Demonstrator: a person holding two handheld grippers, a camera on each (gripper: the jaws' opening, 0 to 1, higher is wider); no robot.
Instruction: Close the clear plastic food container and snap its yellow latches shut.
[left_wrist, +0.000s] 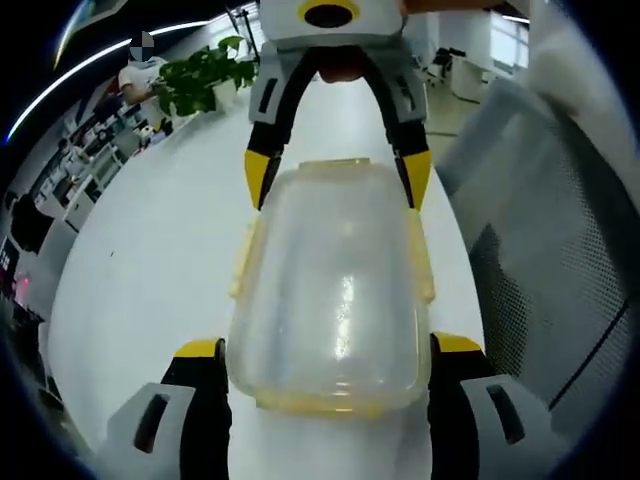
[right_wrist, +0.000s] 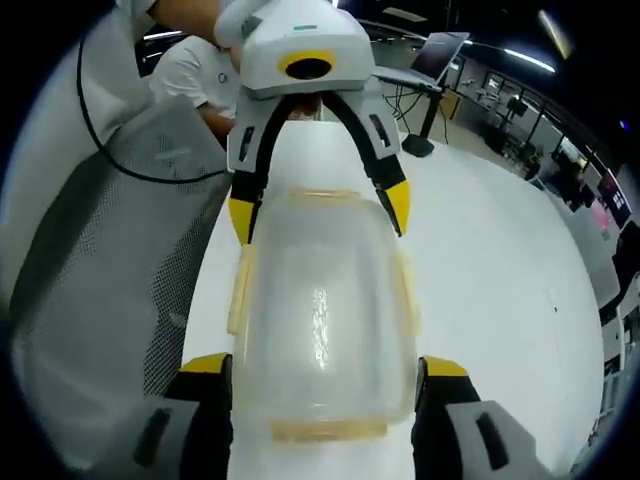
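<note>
A clear plastic food container (left_wrist: 335, 290) (right_wrist: 320, 300) lies lengthwise on the white table (left_wrist: 150, 260), its lid resting on top. The yellow latches (left_wrist: 243, 262) (right_wrist: 238, 290) along its rim stick outward, unsnapped. My left gripper (left_wrist: 328, 348) is open, its yellow-tipped jaws spread wide to either side of the container's near end, close against its walls. The right gripper (left_wrist: 337, 180) faces it from the far end, also spread around the corners. In the right gripper view my right gripper (right_wrist: 325, 365) straddles the near end and the left gripper (right_wrist: 318, 205) the far one.
A grey mesh chair (left_wrist: 540, 260) (right_wrist: 90, 300) stands close along one long side of the table. A potted plant (left_wrist: 200, 75) sits at the table's far end. A person in white (right_wrist: 200, 70) is behind the chair. Desks and a laptop on a stand (right_wrist: 440, 50) are farther off.
</note>
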